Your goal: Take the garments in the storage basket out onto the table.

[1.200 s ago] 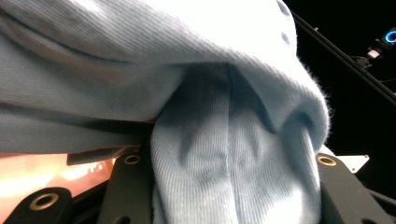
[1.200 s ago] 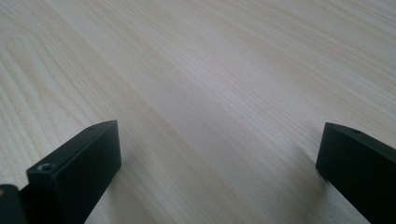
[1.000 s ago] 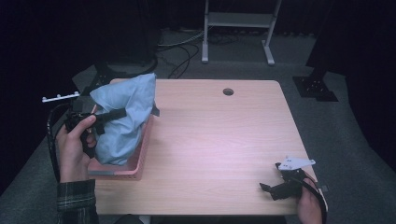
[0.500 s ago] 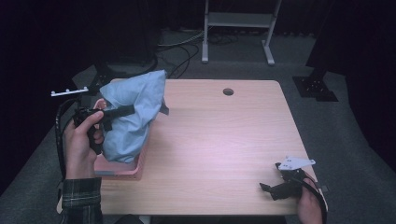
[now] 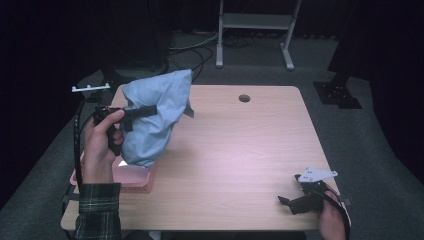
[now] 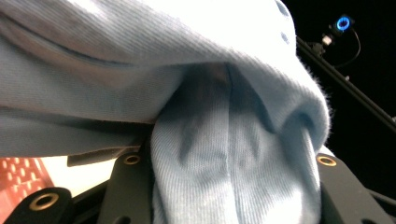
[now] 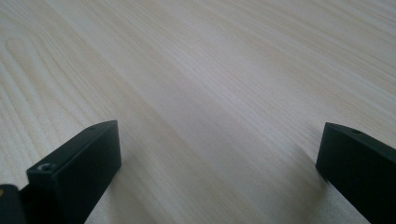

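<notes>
Garment: a light-blue knitted cloth garment (image 5: 152,117) hangs in the air over the left edge of the table, bunched, its lowest fold just above or touching the tray; which of the two cannot be told.
Grip: the left gripper (image 5: 145,111) has its jaws closed on a thick fold of the garment; in the left gripper view the ribbed knit (image 6: 233,172) fills the gap between the two black jaws.
Tray: a shallow pink plastic tray (image 5: 132,177) sits at the near left of the table, under the hanging cloth.
Left hand: the person's left hand (image 5: 100,145) holds the gripper handle upright, a plaid sleeve (image 5: 97,210) below it.
Right gripper: the right gripper (image 5: 292,202) rests low at the near right corner, jaws wide apart with nothing between them, just bare wood.
Table: a pale wooden table (image 5: 240,150) with a round cable hole (image 5: 244,98) at its far edge.
Step judged: lifting the garment clear of the tray.
Doing it well: raise until the bottom fold is free before carrying it right, lest the cloth drag the tray.
Risk: a bunched grip may slip; the free gripper could take a second edge.
</notes>
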Demonstrator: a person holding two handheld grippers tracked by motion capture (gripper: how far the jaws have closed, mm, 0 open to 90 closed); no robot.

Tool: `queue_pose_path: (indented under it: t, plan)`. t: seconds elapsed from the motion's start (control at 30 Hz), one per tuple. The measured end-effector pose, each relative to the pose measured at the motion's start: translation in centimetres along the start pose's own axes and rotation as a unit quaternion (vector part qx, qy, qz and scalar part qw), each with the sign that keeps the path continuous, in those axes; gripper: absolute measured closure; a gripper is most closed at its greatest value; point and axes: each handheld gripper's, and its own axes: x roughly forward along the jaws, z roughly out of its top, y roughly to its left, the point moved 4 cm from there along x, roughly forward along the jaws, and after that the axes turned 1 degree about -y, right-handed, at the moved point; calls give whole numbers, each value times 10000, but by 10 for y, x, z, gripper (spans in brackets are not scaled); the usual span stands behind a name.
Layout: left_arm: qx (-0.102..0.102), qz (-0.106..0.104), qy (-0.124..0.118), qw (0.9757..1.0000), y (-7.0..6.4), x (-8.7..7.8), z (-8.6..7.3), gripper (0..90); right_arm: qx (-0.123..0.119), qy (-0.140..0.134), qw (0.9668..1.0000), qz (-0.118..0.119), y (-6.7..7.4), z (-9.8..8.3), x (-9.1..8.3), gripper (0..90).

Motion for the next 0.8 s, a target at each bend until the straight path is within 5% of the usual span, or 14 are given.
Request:
queue_pose_path:
  t: [0.8]
  plan:
    - [49,-567,339,9978,-19,36,-13,533,-6,1,10000,14,2,0,0,0]
